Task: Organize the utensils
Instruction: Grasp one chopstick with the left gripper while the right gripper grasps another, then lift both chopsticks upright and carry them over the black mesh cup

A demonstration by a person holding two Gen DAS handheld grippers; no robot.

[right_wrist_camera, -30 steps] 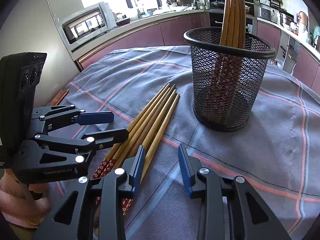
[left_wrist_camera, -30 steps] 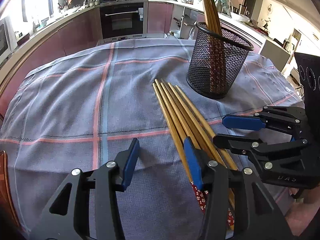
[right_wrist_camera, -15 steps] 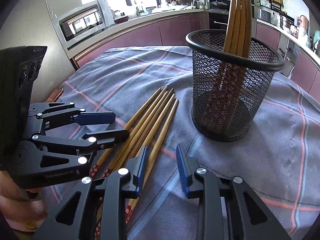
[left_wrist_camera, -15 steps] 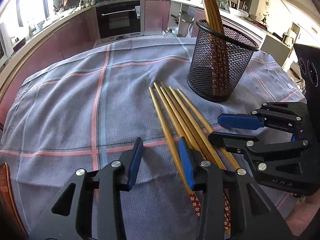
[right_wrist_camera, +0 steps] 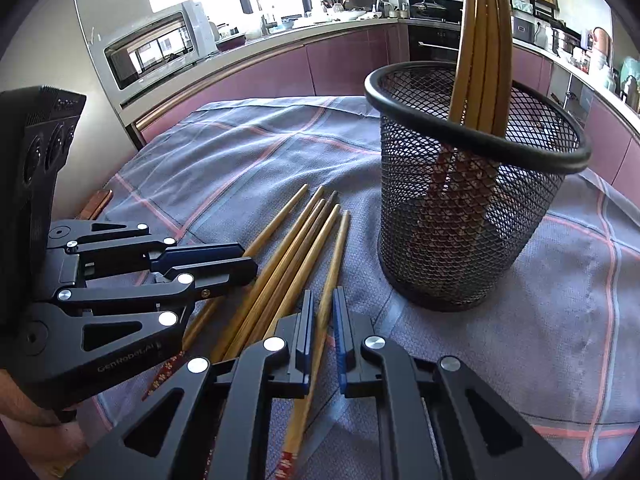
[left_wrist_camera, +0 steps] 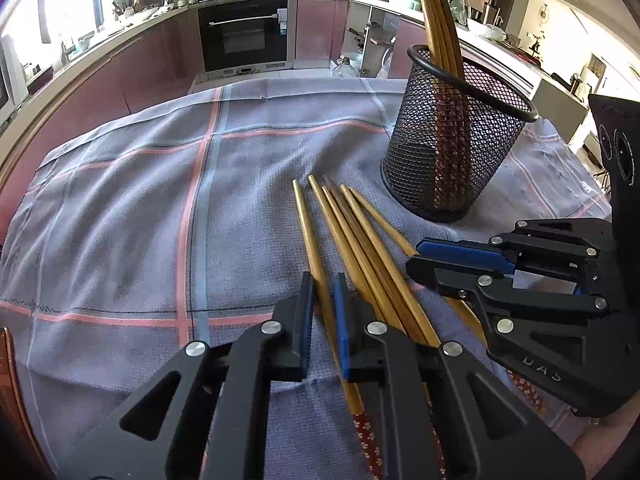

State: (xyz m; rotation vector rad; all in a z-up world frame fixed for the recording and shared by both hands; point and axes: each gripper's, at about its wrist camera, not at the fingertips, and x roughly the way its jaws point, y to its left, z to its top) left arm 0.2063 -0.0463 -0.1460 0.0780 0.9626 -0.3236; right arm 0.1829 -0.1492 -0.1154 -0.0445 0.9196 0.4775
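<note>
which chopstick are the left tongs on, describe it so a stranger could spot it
Start at the black mesh cup standing on the checked cloth; a fan of bamboo chopsticks lies in front of it. The one in the left tongs is the outermost chopstick, farthest from the cup, lying slightly apart from the bunched rest.

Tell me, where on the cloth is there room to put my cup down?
The checked cloth is bare left of the loose chopsticks, out to its far edge. It is crowded on the right: left gripper, right gripper and mesh holder bunch around the chopsticks.
</note>
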